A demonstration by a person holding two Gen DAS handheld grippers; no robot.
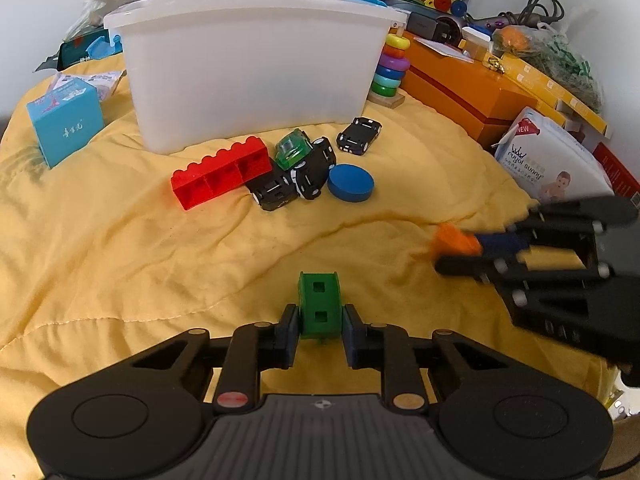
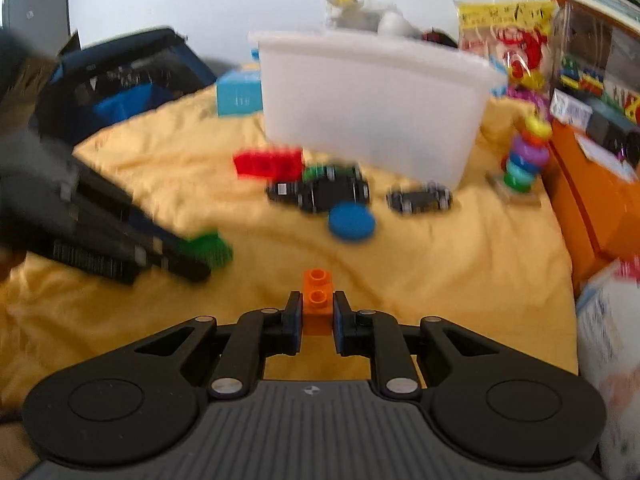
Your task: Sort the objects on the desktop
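Left wrist view: your left tool (image 1: 320,326) is clamped on the green block (image 1: 320,306), pads on its two side faces, block held above the yellow quilt (image 1: 120,264). Right tool (image 2: 317,316) is clamped on the orange brick (image 2: 318,296), studs up. Both loads look secure, so carry them toward the white bin (image 1: 248,64) at the quilt's far edge. Come in high over its near rim, one tool at a time, and let go only once inside. Stay above the red brick (image 1: 222,172), toy cars (image 1: 304,168) and blue disc (image 1: 351,183) piled just before the bin.
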